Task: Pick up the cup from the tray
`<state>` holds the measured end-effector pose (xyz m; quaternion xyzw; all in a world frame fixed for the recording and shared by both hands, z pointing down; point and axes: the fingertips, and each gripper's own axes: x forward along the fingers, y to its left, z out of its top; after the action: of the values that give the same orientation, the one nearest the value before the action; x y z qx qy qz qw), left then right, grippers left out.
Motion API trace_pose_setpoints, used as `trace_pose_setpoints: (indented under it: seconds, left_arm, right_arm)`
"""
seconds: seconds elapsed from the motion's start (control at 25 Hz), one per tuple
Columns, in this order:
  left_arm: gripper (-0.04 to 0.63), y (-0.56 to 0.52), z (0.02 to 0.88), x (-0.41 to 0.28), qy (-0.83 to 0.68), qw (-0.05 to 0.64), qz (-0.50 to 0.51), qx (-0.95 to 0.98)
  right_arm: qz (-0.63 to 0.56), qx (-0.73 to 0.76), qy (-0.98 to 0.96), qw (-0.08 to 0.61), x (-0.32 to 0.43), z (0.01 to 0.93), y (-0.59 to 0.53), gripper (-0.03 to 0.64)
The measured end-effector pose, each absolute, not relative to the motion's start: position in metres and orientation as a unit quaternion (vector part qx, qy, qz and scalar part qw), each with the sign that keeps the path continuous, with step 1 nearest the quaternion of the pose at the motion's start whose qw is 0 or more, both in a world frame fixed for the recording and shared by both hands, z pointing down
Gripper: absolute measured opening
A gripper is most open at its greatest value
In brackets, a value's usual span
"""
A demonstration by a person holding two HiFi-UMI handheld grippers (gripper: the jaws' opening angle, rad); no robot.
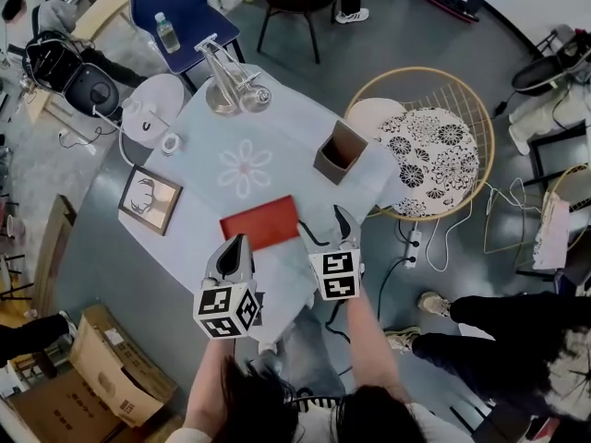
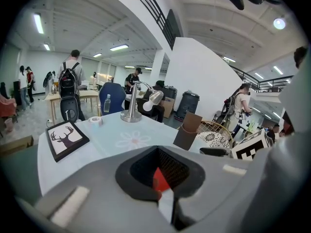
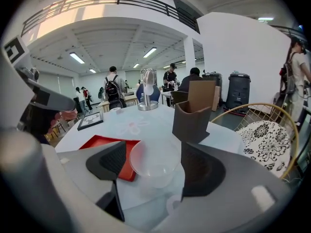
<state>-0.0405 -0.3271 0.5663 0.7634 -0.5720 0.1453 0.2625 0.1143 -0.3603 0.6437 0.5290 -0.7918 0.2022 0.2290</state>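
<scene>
Jaws of the right gripper (image 3: 155, 162) stand wide either side of the clear cup (image 3: 154, 168), pads seemingly just off it; the left gripper (image 2: 161, 181) is closed and empty. That cup appears to rest on the table (image 3: 146, 123) just beside the red tray (image 3: 99, 143). It looks light, thin-walled, slick and crushable, so squeeze gently below the rim

No legible text, label or number anywhere.

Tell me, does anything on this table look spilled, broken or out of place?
Nothing looks spilled or broken. The clear cup is upright between the right gripper's open jaws, just beside the red tray rather than on it.
</scene>
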Motion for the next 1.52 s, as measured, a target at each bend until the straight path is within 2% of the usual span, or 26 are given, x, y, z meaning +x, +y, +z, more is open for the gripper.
trace_pose_setpoints:
  seconds: [0.12,0.28,0.48,0.68,0.84,1.28,1.52]
  left_arm:
    - [0.000,-0.323,0.562,-0.041,-0.574,0.262,0.143,0.762]
    - [0.002,-0.314,0.558,-0.044,-0.582,0.269,0.134,0.756]
    - [0.000,-0.309,0.550,-0.032,-0.574,0.261,0.126,0.766]
    - [0.000,-0.309,0.520,-0.029,-0.571,0.242,0.108,0.777]
    - [0.000,-0.305,0.490,-0.022,-0.551,0.230,0.088,0.798]
    - [0.000,-0.281,0.434,-0.029,-0.544,0.188,0.065,0.815]
    - [0.000,-0.261,0.421,-0.037,-0.546,0.173,0.071,0.817]
  right_arm:
    - [0.194,0.534,-0.795,0.214,0.117,0.629,-0.359,0.379]
    - [0.195,0.546,-0.802,0.142,0.122,0.599,-0.359,0.379]
    - [0.163,0.551,-0.807,0.138,0.130,0.567,-0.355,0.358]
    - [0.143,0.542,-0.818,0.128,0.120,0.534,-0.340,0.250]
    - [0.123,0.560,-0.810,0.123,0.118,0.506,-0.330,0.027]
    - [0.087,0.551,-0.822,0.113,0.087,0.446,-0.292,0.025]
    - [0.063,0.546,-0.824,0.139,0.071,0.431,-0.264,0.025]
